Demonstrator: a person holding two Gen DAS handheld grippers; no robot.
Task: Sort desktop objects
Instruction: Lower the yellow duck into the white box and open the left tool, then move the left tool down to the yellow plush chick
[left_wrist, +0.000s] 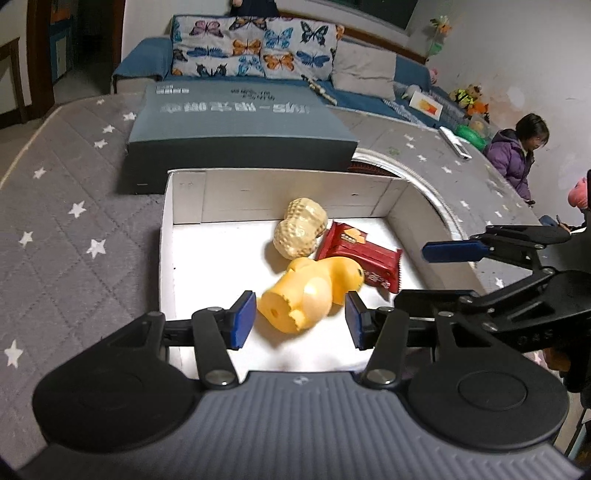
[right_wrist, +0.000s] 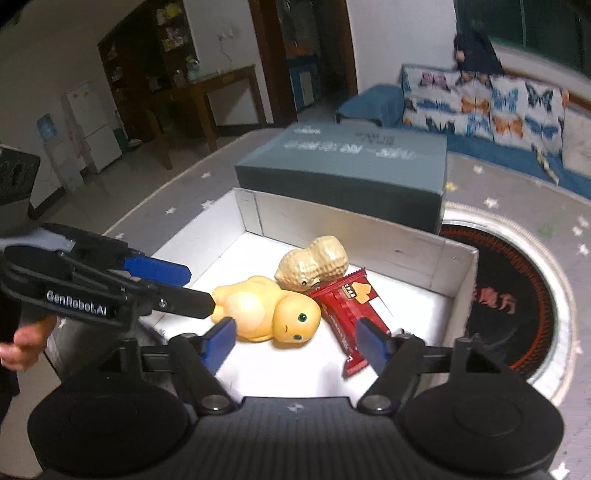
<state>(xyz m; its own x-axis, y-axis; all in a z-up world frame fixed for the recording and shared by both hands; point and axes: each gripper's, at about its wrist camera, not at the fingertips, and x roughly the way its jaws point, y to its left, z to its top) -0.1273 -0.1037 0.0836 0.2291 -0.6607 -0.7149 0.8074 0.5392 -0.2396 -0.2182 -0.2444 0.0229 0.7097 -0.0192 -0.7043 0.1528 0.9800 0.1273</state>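
A white cardboard box (left_wrist: 280, 171) (right_wrist: 369, 221) holds three things. A yellow rubber doll (left_wrist: 310, 291) (right_wrist: 269, 314) lies on its side on the box floor. Behind it sits a peanut-shaped toy (left_wrist: 301, 232) (right_wrist: 314, 262), and to the right a red snack packet (left_wrist: 362, 254) (right_wrist: 351, 306). My left gripper (left_wrist: 300, 319) (right_wrist: 199, 288) is open over the box's near edge; the doll's lower end lies between its blue pads, which do not press it. My right gripper (right_wrist: 297, 343) (left_wrist: 439, 275) is open too, with the doll's head just beyond its jaws and the packet by its right pad.
A dark grey-blue box (left_wrist: 236, 129) (right_wrist: 343, 162) stands right behind the white one. Both rest on a grey star-patterned cover (left_wrist: 55, 221). A round recessed stove (right_wrist: 517, 295) lies to the right. A sofa with butterfly cushions (left_wrist: 255, 48) is beyond; a person in purple (left_wrist: 513, 151) sits far right.
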